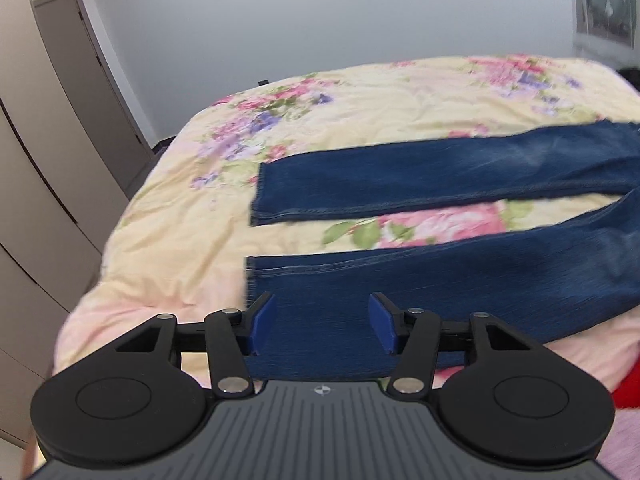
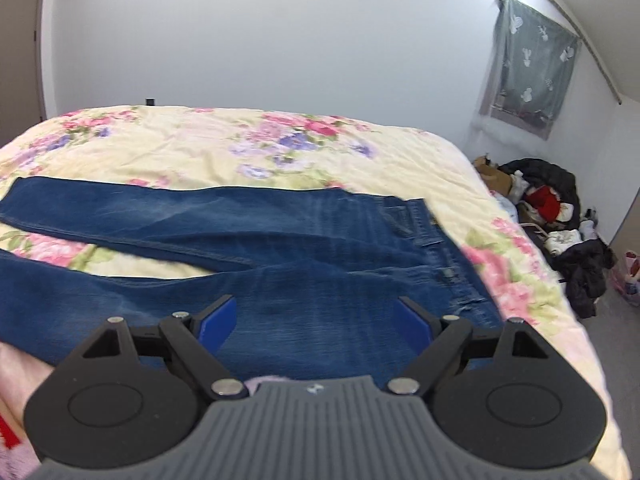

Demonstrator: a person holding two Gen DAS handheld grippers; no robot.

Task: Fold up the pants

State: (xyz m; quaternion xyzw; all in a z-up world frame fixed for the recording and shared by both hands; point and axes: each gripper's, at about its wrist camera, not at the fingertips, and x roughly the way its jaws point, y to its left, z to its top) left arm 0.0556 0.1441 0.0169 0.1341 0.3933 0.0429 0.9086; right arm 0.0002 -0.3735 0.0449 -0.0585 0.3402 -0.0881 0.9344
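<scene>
Lying flat on the cream floral quilted bedspread [image 1: 168,240], the dark blue denim pants [image 1: 460,280] spread their two legs apart in the left wrist view, hems toward the left. The left gripper [image 1: 322,322] hangs over the near leg's hem end, jaws apart, blue pads [image 1: 262,324] clear of the cloth. In the right wrist view, the right gripper [image 2: 316,322] hovers above the pants' seat, jaws spread wide, gripping nothing; the waistband [image 2: 436,248] lies toward the right.
</scene>
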